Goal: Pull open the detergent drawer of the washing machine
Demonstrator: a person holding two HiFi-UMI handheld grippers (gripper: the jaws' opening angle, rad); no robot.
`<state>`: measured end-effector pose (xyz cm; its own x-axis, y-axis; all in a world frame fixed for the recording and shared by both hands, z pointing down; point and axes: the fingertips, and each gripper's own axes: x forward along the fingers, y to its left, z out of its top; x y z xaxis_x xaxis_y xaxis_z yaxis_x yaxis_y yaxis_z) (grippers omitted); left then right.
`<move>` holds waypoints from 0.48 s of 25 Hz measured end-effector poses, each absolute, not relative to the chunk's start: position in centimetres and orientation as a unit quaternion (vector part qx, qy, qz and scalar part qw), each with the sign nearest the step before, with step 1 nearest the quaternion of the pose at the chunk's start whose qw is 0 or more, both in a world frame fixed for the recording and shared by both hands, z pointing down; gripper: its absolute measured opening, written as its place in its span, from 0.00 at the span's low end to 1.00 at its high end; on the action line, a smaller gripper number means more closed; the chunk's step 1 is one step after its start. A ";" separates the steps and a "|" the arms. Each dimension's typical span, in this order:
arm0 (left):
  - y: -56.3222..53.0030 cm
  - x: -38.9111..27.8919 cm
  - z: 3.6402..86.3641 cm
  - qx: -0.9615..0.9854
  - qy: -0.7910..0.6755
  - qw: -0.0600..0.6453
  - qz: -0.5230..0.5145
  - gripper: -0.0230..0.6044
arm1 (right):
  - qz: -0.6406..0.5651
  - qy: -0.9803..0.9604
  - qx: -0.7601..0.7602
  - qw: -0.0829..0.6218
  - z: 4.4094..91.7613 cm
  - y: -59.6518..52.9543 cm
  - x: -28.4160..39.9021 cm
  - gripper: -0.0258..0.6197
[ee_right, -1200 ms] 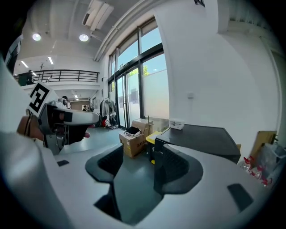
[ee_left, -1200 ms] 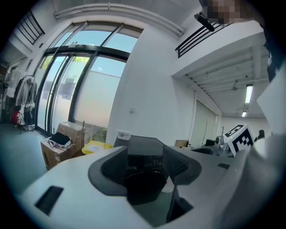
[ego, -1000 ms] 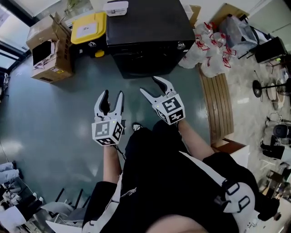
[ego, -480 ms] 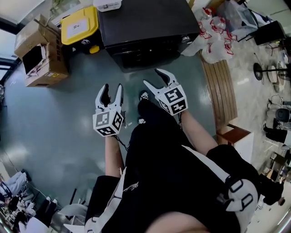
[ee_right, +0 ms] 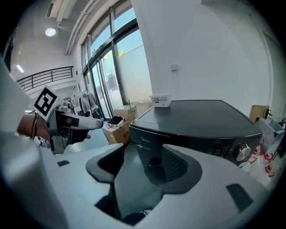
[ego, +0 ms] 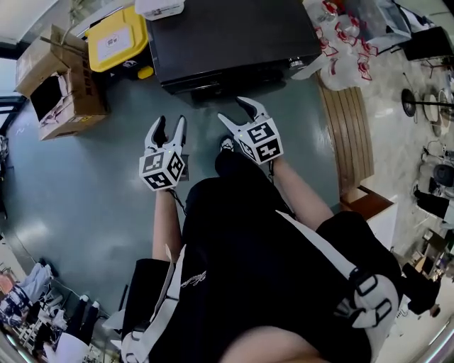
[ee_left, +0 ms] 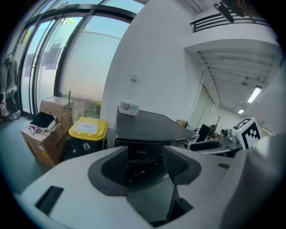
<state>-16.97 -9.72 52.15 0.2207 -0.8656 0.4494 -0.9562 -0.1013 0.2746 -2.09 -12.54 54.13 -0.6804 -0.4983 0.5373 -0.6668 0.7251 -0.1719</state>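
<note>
A black washing machine (ego: 234, 39) stands on the floor ahead of me, seen from above in the head view. Its front panel with the detergent drawer (ee_right: 144, 139) faces both grippers, and the drawer front looks flush with the panel. My left gripper (ego: 169, 127) is held in the air short of the machine's front left, open and holding nothing. My right gripper (ego: 235, 111) is beside it, slightly nearer the machine, also open with nothing between its jaws. In the left gripper view the drawer panel (ee_left: 142, 152) shows between the jaws, still some way off.
A yellow-lidded bin (ego: 117, 42) and cardboard boxes (ego: 57, 81) stand left of the machine. White plastic bags (ego: 347, 49) and a wooden bench (ego: 347, 135) are on its right. A small white box (ego: 159, 8) lies on the machine's top. A round knob (ee_right: 243, 152) sits on the panel's right.
Both grippers have moved forward and lower toward the washing machine's front, which now sits closer to them. Their jaws stay open as before.
</note>
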 end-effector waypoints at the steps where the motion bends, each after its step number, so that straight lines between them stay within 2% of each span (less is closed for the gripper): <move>1: -10.3 -16.8 53.2 0.735 -0.615 0.270 0.091 0.43 | 0.184 -0.897 0.325 0.235 54.7 -13.1 -1.9 0.44; 12: -15.7 -17.8 60.9 0.710 -0.610 0.328 0.130 0.43 | 0.233 -0.877 0.336 0.251 59.7 -18.7 -3.7 0.45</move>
<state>-17.78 -15.67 60.95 0.2222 -0.7811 0.5835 -0.9508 -0.0412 0.3069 -3.68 -18.66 59.75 -0.6486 -0.4722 0.5969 -0.7064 0.6654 -0.2412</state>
